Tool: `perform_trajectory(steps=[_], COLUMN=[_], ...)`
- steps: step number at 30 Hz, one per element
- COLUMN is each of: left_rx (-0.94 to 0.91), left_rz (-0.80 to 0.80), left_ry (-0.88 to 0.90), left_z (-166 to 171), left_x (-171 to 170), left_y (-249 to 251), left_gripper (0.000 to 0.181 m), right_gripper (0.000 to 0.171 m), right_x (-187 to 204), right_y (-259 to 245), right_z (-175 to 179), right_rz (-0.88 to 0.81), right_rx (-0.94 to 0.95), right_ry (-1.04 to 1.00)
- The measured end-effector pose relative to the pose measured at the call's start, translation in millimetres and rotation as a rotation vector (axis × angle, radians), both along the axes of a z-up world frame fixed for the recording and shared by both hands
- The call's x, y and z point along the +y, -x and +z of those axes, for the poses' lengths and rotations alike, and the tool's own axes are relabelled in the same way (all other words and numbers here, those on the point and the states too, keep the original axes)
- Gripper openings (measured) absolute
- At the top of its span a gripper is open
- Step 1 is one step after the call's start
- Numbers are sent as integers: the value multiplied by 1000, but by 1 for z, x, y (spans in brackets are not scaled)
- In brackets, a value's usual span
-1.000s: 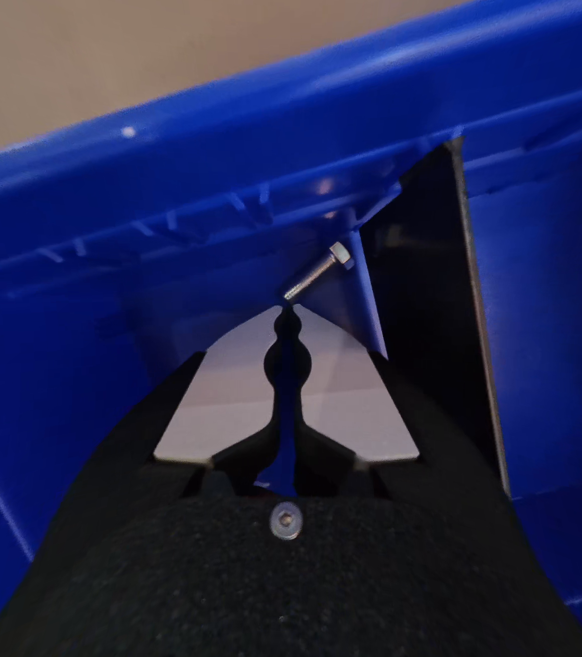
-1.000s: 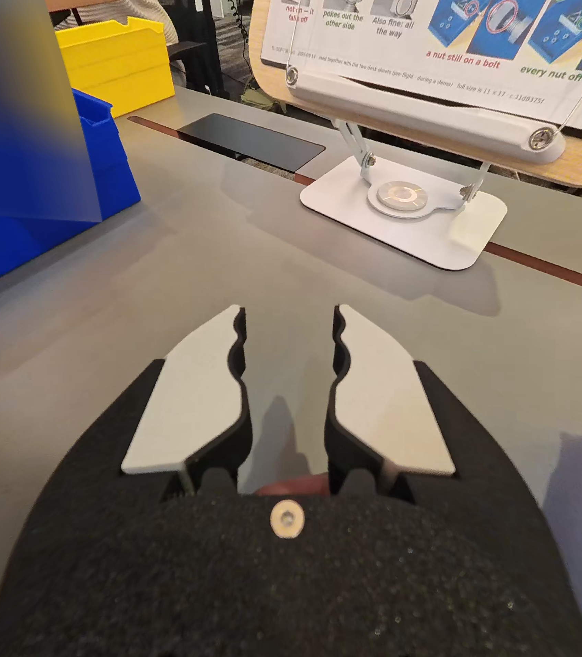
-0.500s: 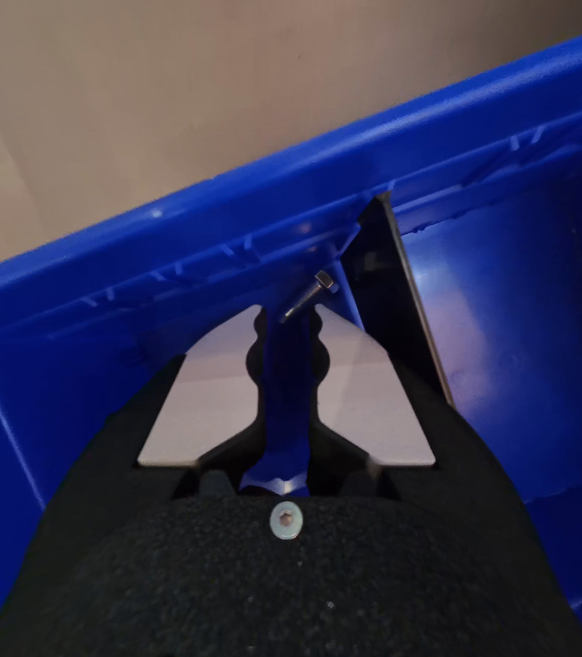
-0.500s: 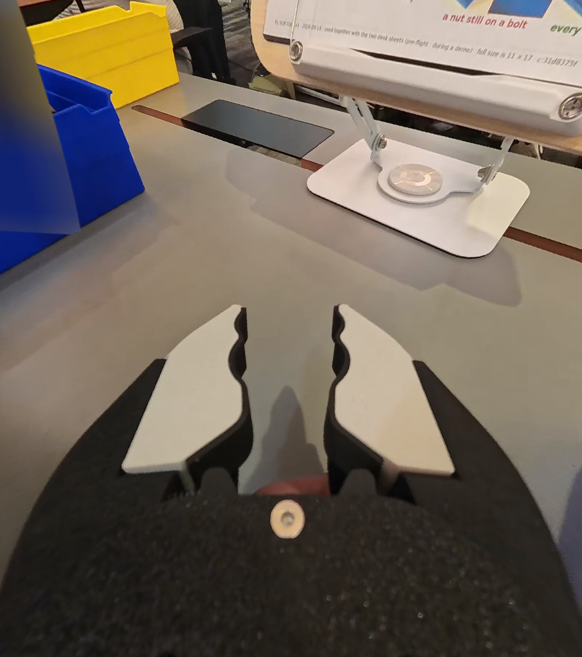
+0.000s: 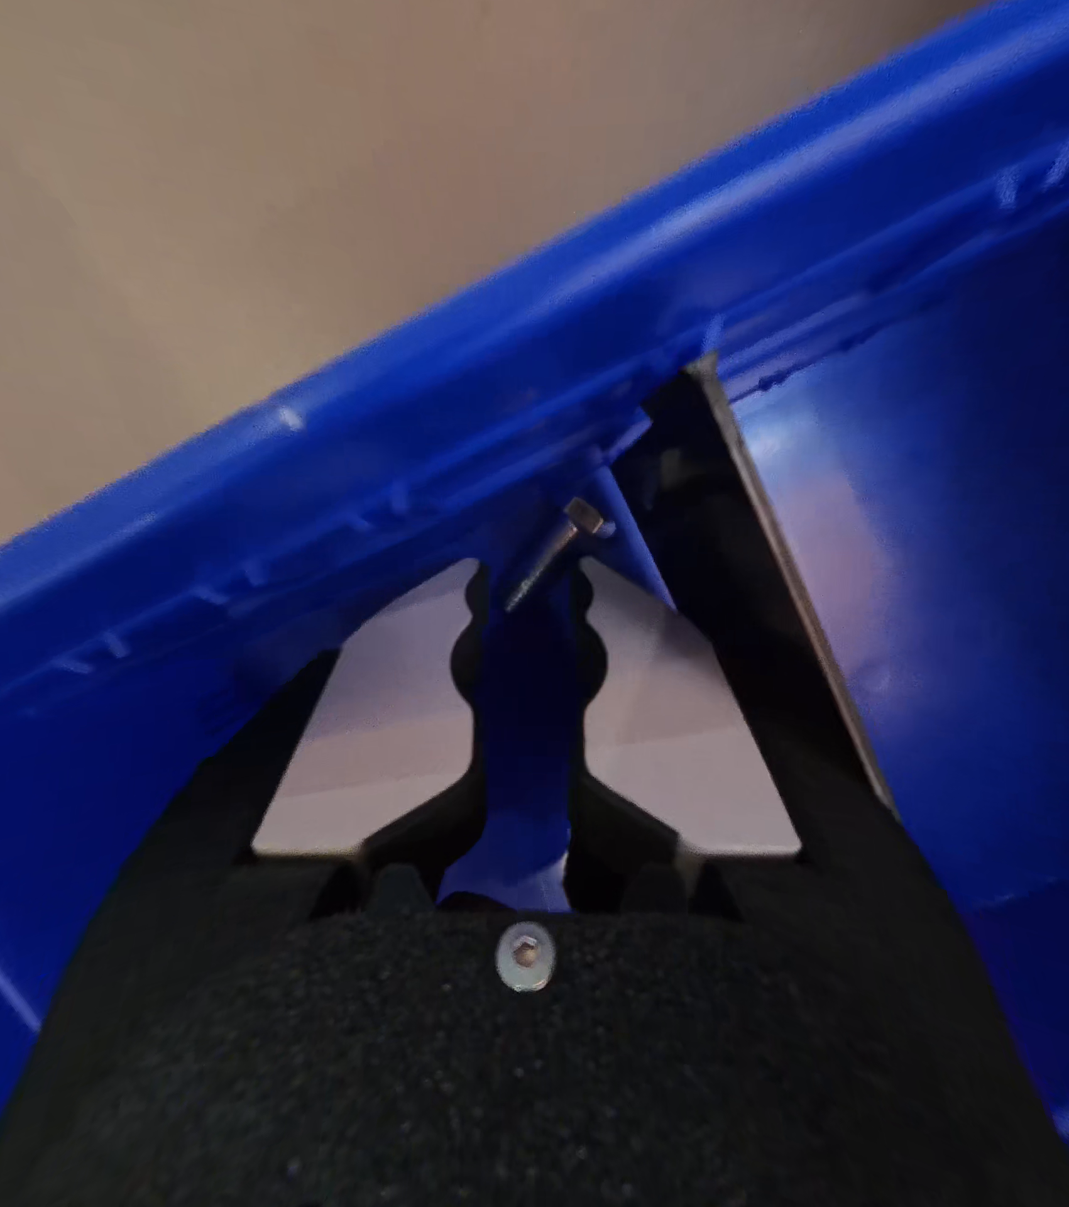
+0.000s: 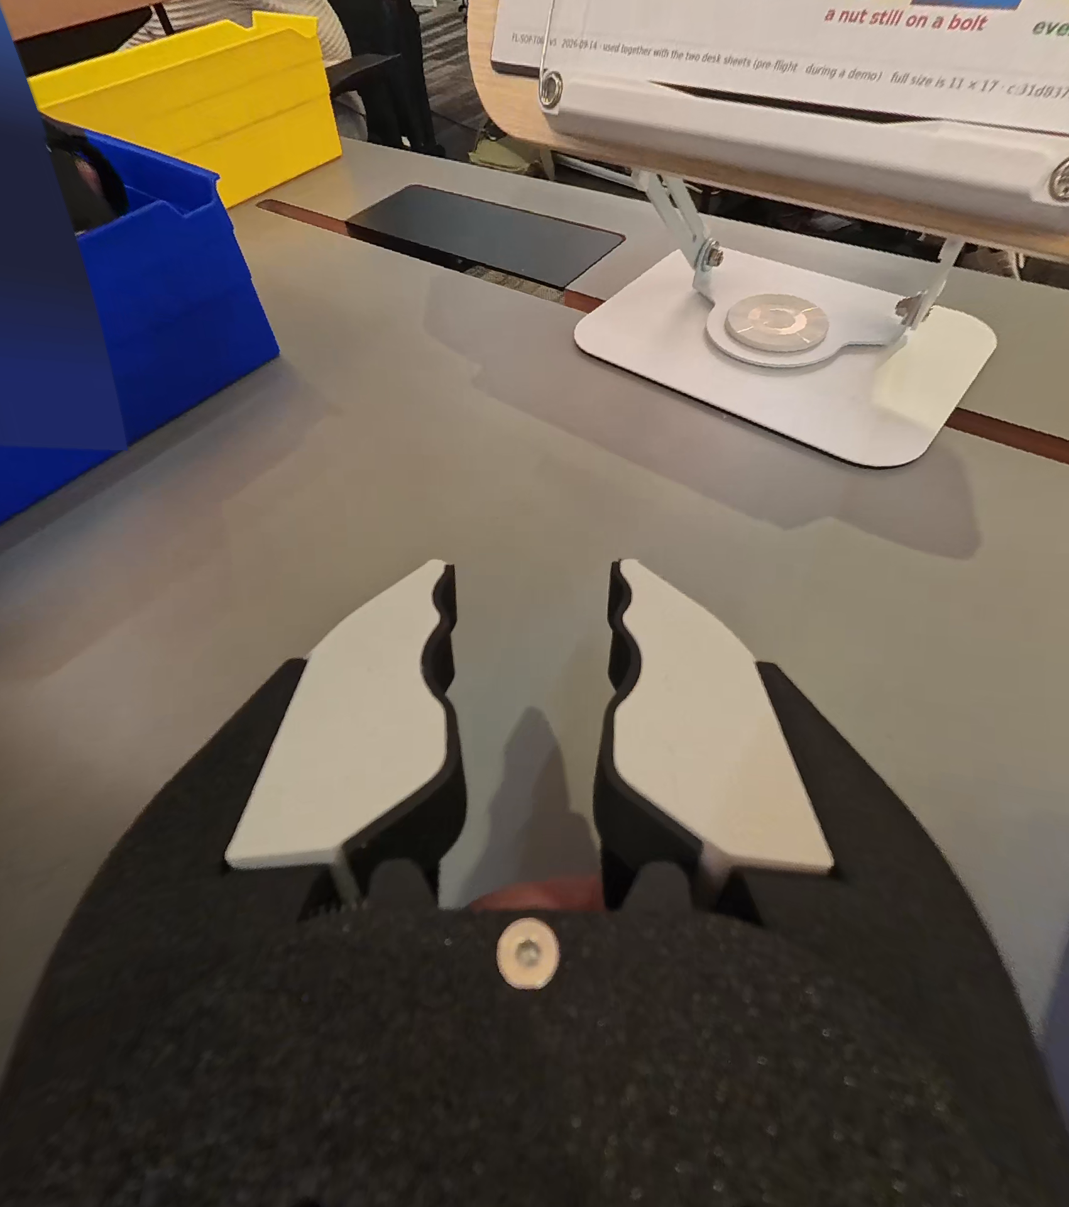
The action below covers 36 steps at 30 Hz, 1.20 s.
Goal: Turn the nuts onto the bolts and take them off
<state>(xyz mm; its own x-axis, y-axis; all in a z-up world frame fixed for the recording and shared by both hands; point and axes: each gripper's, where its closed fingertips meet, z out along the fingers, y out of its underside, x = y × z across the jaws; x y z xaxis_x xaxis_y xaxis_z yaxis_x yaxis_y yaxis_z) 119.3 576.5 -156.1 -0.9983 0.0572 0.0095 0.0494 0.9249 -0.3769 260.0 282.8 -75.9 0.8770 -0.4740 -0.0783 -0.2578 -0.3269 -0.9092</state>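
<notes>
A small silver bolt [image 5: 551, 555] lies inside a blue bin [image 5: 388, 470], leaning in the corner next to a black divider [image 5: 747, 555]. No nut shows on it. My left gripper [image 5: 530, 568] is open inside the bin, its fingertips on either side of the bolt's threaded end, not gripping it. My right gripper [image 6: 531, 575] is open and empty, hovering low over the grey table [image 6: 584, 496]. No loose nuts are in view.
In the right wrist view the blue bin [image 6: 179, 313] stands at the left with a yellow bin [image 6: 205, 98] behind it. A white stand base [image 6: 780, 366] holding a board with a sheet is at the back right. A black panel [image 6: 486, 235] is set in the table. There is about 35 cm between the tips of the two grippers.
My left gripper was shut at the bolt's tip a second ago and has opened; the bolt stays in the bin corner. My right gripper stayed open and drifted slightly over the table.
</notes>
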Motion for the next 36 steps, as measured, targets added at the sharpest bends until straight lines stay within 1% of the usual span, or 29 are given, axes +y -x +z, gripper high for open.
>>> perform_trajectory(steps=[1,5,9,13,15,18,23,24,26,30,31,34,36], left_rx=[-5,31,10,-53,-117,-225,-433,-461,-505,-505,-498,-635,-660], left_rz=[-15,-11,27,137,214,323,497,547,666,814,824,858,888], left_ry=[8,-7,-33,-39,2,117,198,222,342,481,485,388,384], left_z=[0,1,1,9,25,62,121,130,149,160,158,153,149], left_x=[-1,4,12,30,36,34,21,15,-9,-75,-94,-130,-157], left_y=[1,5,4,-6,-13,-18,-23,-23,-22,-3,3,7,9], left_gripper=[18,11,11,11,11,10,10,10,10,10,10,10,10], right_gripper=[44,44,43,43,43,43,42,41,40,38,38,38,38], right_x=[0,-1,-2,1,1,3,10,11,13,16,17,16,15], right_y=[0,0,0,4,5,11,27,31,40,61,66,79,82], right_z=[0,1,2,7,11,11,12,12,12,15,14,15,13], right_rz=[2,-2,5,23,26,57,124,140,175,239,258,304,322], right_rx=[1,1,22,28,6,4,10,6,-7,-74,-81,-106,-107], right_ry=[0,-5,-25,-38,-35,-18,-16,-14,-5,-6,1,-15,-4])
